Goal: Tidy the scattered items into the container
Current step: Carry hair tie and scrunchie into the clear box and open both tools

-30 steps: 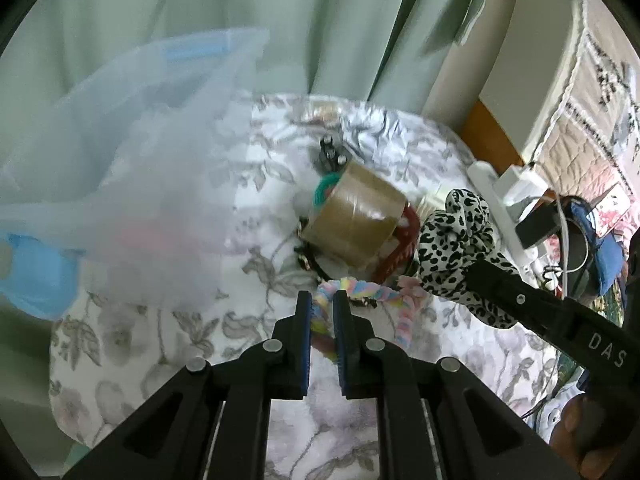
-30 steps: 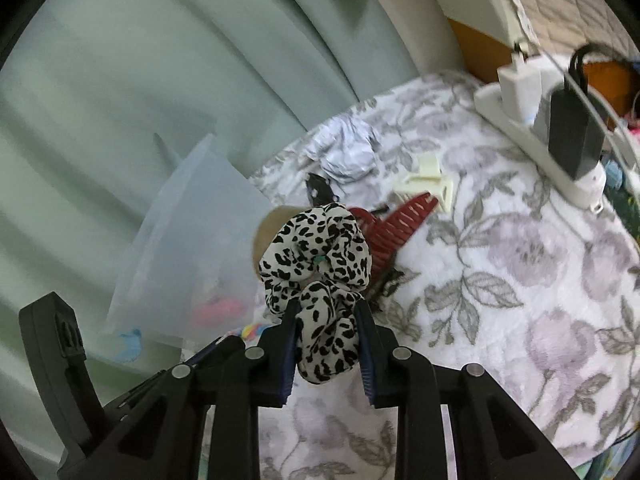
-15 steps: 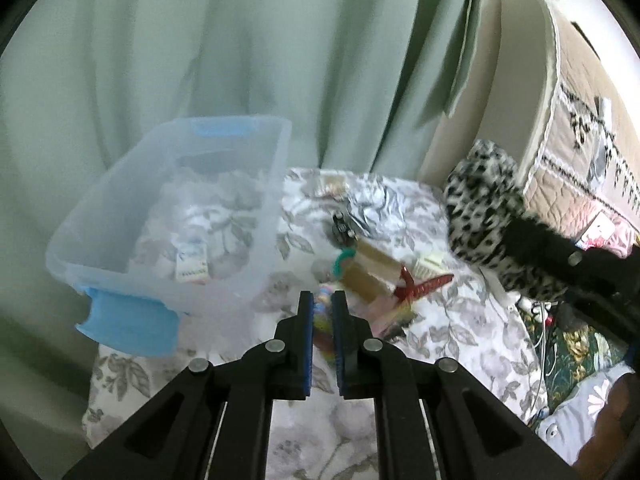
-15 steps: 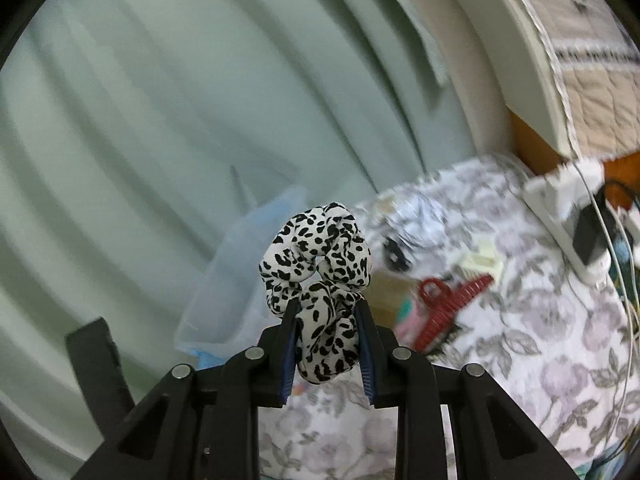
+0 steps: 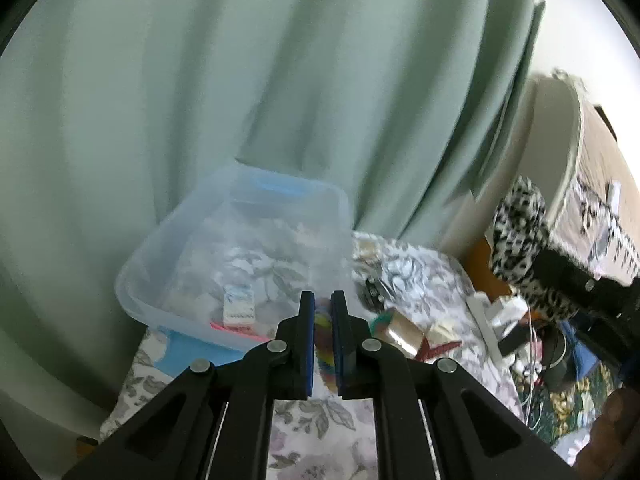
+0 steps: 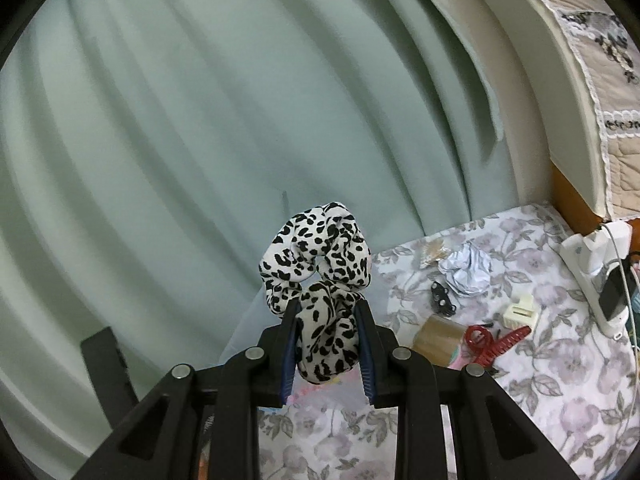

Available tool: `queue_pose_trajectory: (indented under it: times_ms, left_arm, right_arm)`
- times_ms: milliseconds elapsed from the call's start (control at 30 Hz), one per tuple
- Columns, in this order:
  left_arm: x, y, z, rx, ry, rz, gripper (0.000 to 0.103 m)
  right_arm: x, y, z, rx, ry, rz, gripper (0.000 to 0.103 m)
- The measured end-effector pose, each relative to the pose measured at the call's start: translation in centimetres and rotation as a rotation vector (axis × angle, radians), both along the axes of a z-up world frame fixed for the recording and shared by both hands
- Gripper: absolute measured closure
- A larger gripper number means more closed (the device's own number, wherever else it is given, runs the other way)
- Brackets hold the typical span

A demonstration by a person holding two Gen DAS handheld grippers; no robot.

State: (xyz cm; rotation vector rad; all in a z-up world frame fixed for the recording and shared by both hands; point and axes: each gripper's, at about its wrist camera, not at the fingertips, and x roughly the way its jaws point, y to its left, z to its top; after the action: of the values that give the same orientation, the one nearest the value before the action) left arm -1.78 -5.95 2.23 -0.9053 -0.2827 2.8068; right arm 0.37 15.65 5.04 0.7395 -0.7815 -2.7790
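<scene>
Already partly done, by the look of it: clear plastic bin (image 5: 240, 248) with a small white box (image 5: 239, 309) and a few pale bits on its floor. Two items lifted, neither dropped in. Right gripper (image 6: 327, 336) pinching a leopard-print scrunchie (image 6: 318, 264), well up off the floral cloth (image 6: 540, 380). Left gripper (image 5: 323, 344) pressed nearly together on a rainbow pastel hair tie (image 5: 325, 356), just short of the bin's near right corner. Left on the cloth: brown tape roll (image 6: 438, 338), red claw clip (image 6: 494, 342), cream clip (image 6: 520, 310), small black clip (image 6: 442, 294), crumpled silver wrapper (image 6: 468, 270). Roughly the first half gone, judging from that pile; several trips to go.
</scene>
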Motion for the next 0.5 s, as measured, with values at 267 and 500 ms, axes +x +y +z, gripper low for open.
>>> queue_pose_trajectory:
  times_ms: [267,500]
  left_arm:
    - [-0.9,-3.9,-0.1,0.044,0.006,0.096,0.096]
    - [-2.0,-6.7,-1.1,0.087,-0.016,0.156,0.096]
  right_arm:
    - [-2.4,-3.0,0.2,0.032,-0.023,0.048,0.074]
    - [-4.9,-5.7,-0.7,0.063,-0.069,0.1,0.074]
